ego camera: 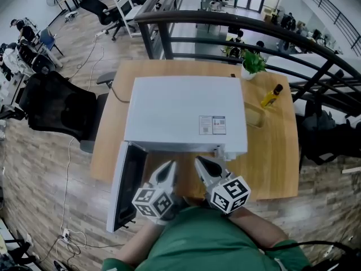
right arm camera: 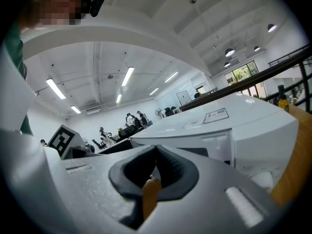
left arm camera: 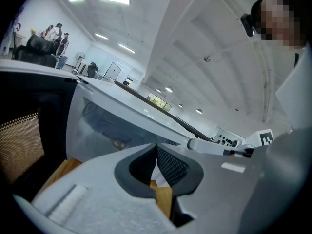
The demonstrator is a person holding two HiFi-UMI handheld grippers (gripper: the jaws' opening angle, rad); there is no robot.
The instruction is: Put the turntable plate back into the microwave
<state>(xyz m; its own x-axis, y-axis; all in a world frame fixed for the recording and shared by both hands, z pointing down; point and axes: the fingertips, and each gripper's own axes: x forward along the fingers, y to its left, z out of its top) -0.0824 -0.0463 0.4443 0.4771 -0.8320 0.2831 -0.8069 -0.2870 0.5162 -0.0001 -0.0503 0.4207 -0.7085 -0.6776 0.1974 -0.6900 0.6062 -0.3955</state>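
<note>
A white microwave (ego camera: 186, 114) stands on the wooden table (ego camera: 271, 157), its door (ego camera: 127, 185) swung open toward the near left. Both grippers hover side by side just before its front. My left gripper (ego camera: 171, 167) is shut with nothing between its dark pads (left arm camera: 168, 165); in its own view it (left arm camera: 156, 147) faces the open door (left arm camera: 112, 126). Beside it, my right gripper (ego camera: 200, 162) is also shut and empty, and in its own view it (right arm camera: 156, 151) points at the microwave's front (right arm camera: 229, 130). I see no turntable plate clearly; the cavity is hidden from above.
Right of the microwave, a faint clear item (ego camera: 254, 117) lies on the table; I cannot tell what it is. A yellow bottle (ego camera: 271, 95) and a potted plant (ego camera: 252, 64) stand at the far right. A black chair (ego camera: 56, 109) is left of the table, a dark railing (ego camera: 254, 30) behind it.
</note>
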